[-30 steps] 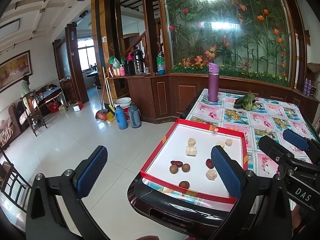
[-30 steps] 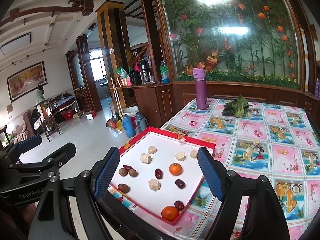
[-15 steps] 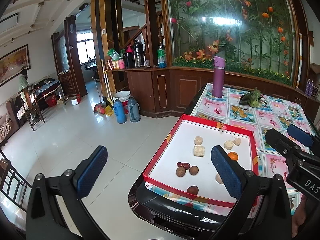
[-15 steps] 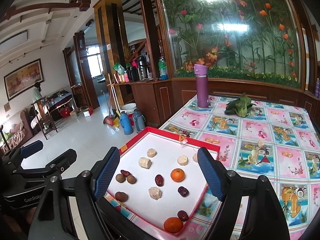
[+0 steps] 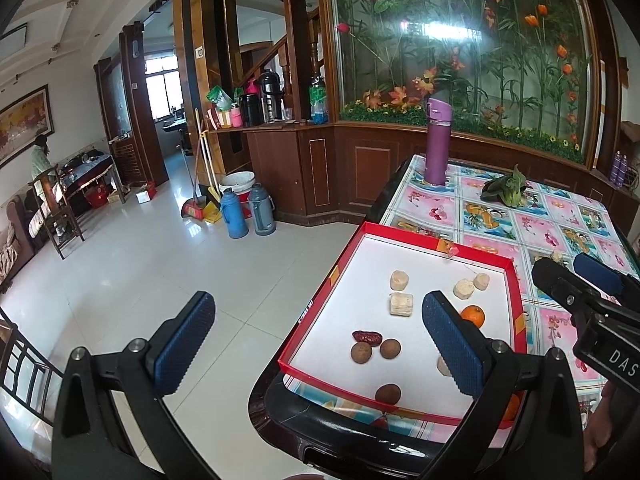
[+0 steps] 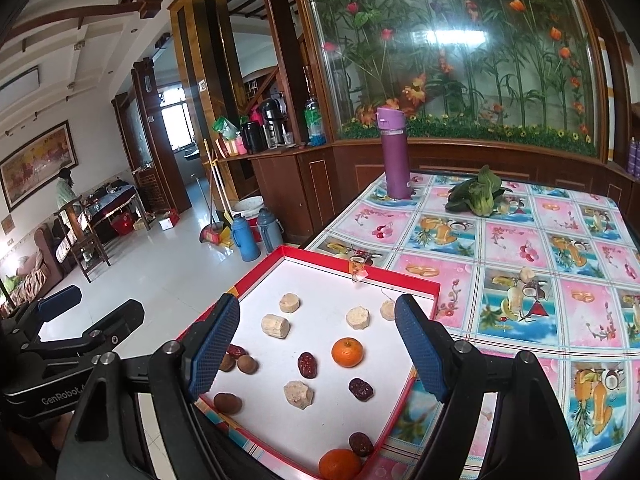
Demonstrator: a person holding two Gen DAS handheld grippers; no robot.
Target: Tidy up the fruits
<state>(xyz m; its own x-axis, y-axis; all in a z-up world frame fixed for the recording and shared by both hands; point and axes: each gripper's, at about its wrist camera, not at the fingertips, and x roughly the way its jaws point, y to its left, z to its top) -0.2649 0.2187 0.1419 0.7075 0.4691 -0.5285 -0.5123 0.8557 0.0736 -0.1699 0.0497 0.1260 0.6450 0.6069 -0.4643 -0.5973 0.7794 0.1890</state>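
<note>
Though partly hidden, probably empty grippers (image 6: 316, 344).

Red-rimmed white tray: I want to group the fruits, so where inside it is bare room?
The red-rimmed white tray is bare along its far edge, beyond the pale cut chunks, and between the lower orange tangerine and the brown round fruit. The middle is crowded around the upper tangerine.

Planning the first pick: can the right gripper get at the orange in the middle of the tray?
Probably yes: the right gripper is open, the orange lies uncovered ahead, clear of neighbours.
</note>
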